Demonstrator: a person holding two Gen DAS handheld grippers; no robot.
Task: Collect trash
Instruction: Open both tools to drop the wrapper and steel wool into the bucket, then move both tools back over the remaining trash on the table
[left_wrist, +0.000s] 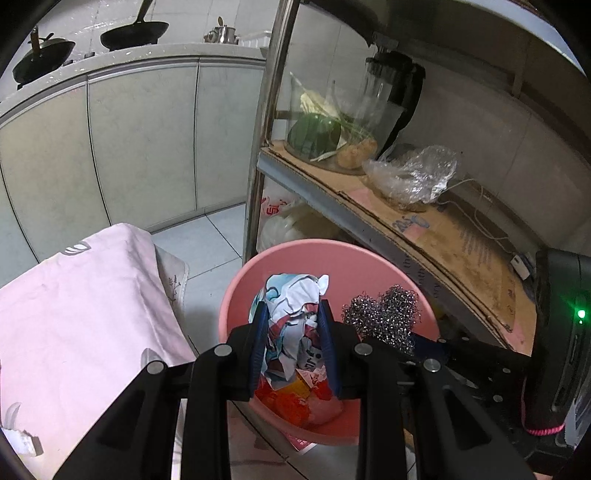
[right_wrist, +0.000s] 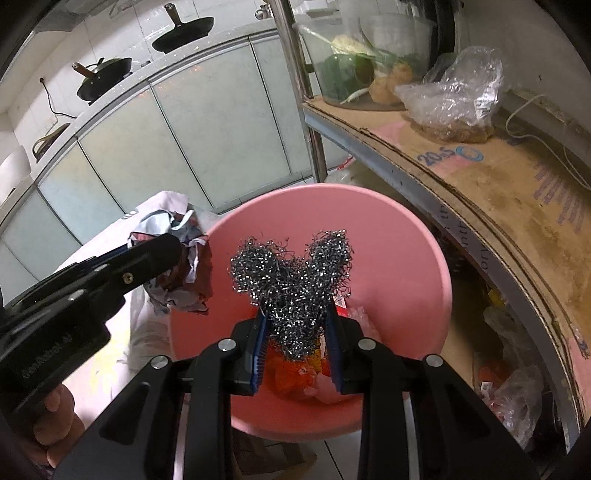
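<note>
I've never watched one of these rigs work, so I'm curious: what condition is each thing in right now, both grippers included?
left gripper: shut on the crumpled paper, above the bin
crumpled paper: crushed into a wad, held
right gripper: shut on the steel wool, above the bin
steel wool: squeezed, held
pink bin: open-topped, some trash already inside
clear plastic bag: crinkled, resting on the cardboard-lined shelf

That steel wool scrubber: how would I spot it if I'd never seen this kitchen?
Find the pink bin on the floor beside the metal shelf. Above its mouth the right gripper pinches the scrubber, a tangle of shiny grey wire, unlike the crumpled printed paper beside it.
</note>
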